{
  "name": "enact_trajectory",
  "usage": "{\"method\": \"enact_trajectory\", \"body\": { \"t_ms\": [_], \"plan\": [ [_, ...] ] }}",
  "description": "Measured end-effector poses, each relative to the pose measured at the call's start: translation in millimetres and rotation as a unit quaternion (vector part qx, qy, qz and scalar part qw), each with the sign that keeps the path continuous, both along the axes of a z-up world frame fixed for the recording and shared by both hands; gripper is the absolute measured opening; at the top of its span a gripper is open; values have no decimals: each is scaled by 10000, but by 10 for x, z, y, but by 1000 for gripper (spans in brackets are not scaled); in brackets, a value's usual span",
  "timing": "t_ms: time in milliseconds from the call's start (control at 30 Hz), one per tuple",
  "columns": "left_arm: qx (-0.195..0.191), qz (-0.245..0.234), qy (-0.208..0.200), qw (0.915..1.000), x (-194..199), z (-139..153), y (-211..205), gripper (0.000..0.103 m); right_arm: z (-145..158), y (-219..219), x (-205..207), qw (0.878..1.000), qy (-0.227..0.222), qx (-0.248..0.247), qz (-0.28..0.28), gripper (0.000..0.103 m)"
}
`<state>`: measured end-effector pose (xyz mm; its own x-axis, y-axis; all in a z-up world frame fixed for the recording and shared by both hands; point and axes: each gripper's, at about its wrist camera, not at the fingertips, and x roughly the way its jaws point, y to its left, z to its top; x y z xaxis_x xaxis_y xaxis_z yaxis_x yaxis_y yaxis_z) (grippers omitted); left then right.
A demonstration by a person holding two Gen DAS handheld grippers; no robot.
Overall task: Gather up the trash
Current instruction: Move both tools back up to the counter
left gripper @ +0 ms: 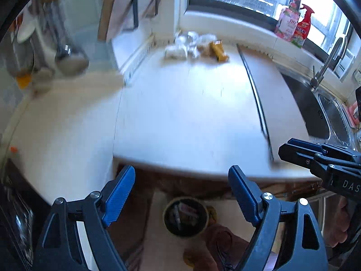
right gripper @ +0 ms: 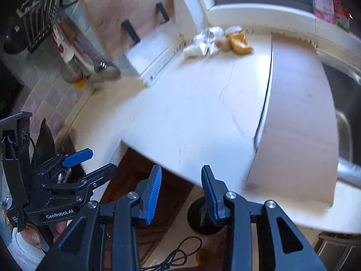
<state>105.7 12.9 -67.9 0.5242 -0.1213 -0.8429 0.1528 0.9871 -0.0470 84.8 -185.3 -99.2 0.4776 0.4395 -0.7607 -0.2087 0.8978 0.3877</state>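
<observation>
A pile of trash lies at the far back of the white counter under the window: crumpled white and clear wrappers (left gripper: 185,44) (right gripper: 203,43) and an orange-yellow packet (left gripper: 218,50) (right gripper: 239,41). A round dark bin (left gripper: 185,217) (right gripper: 203,214) with some litter inside stands on the floor below the counter's front edge. My left gripper (left gripper: 181,194) is open and empty, hanging over the bin in front of the counter edge. My right gripper (right gripper: 181,192) is open and empty, also off the front edge. Each gripper shows in the other's view, the right one (left gripper: 315,155) and the left one (right gripper: 74,164).
A wooden cutting board (left gripper: 268,94) (right gripper: 297,122) lies on the counter's right, beside a steel sink (left gripper: 325,110) with a tap (left gripper: 331,56). Two bottles (left gripper: 293,26) stand on the window sill. Ladles and utensils (left gripper: 67,54) hang at left. A black cable (right gripper: 176,257) lies on the floor.
</observation>
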Motion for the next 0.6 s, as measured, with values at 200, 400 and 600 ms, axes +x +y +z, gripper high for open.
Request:
{"method": "enact_trajectory", "body": {
  "t_ms": [200,400,600],
  "plan": [
    [151,119,-395,9990,595,435,-185,90,403,-287,588,9991,-330,186,-206,37],
    [462,130,-550,9973,1317,658,-445,94,743,-492,1232,9965,-719,139,-405,37],
    [673,124,-520,9963,2105,442,-681,95,590,-567,2103,9967,-627,-152,-493,48]
  ]
}}
